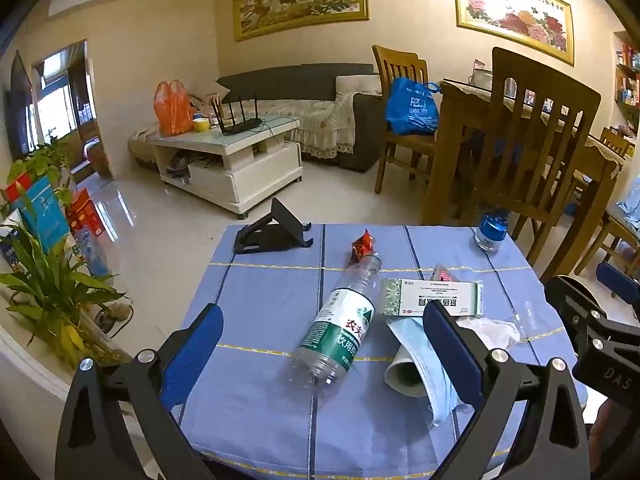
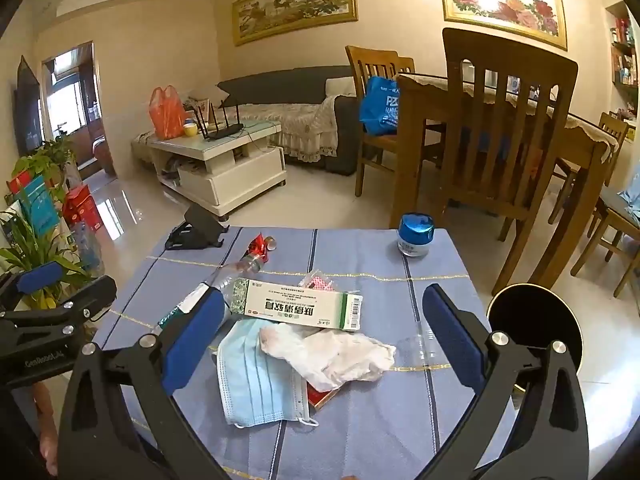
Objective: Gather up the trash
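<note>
Trash all piled mid-table on the blue striped tablecloth (image 2: 360, 432). Empty plastic water bottle (image 1: 340, 336) lying on its side, green label up, neck pointing away toward a crumpled red wrapper (image 1: 362, 245) just past it. Right beside the bottle: a green-and-white medicine box (image 2: 296, 309) lying flat, a blue face mask (image 2: 256, 380) below it, and a crumpled white tissue (image 2: 332, 356) lying partly on the mask and touching the box's near edge. Under the tissue, a corner of something red and flat peeking out, can't tell what. Clear bit of plastic film (image 2: 420, 346) to the right of the tissue. In the left wrist view, a white paper roll (image 1: 404, 376) tucked under the mask.

Left gripper (image 1: 320, 340) hanging above the bottle, jaws spread wide, nothing pinched. Right gripper (image 2: 324, 340) same deal over the tissue and mask, wide apart and empty-handed.

Further out: blue-capped jar (image 2: 415, 236) near the far right corner, black phone stand (image 1: 272, 232) at the far left corner. Round black bin (image 2: 536, 324) on the floor just off the table's right edge. Wooden chairs (image 2: 508, 120) and a white coffee table (image 1: 232, 160) beyond.
</note>
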Tool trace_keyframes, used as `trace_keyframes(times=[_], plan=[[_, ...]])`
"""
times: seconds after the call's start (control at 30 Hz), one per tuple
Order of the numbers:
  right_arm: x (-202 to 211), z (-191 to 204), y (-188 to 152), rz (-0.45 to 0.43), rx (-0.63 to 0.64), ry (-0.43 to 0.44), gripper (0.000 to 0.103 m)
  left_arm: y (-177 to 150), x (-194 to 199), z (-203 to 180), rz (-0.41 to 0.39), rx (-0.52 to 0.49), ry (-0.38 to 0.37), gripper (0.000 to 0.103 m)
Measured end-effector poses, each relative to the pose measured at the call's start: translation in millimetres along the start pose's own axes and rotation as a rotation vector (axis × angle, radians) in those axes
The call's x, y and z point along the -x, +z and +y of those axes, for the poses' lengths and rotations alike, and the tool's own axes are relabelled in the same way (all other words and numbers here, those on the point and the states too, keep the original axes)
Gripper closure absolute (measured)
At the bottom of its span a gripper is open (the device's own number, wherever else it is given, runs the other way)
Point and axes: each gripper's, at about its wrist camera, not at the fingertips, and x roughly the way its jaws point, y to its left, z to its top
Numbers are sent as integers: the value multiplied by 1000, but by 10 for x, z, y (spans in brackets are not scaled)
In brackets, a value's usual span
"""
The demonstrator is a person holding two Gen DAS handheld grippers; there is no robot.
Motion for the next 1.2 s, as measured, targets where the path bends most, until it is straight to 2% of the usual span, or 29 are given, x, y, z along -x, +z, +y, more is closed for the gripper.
trace_keyframes(times=[1.2], plan=[[3, 12, 18, 4, 1, 11, 5, -12, 2, 7, -12, 1, 2, 6]])
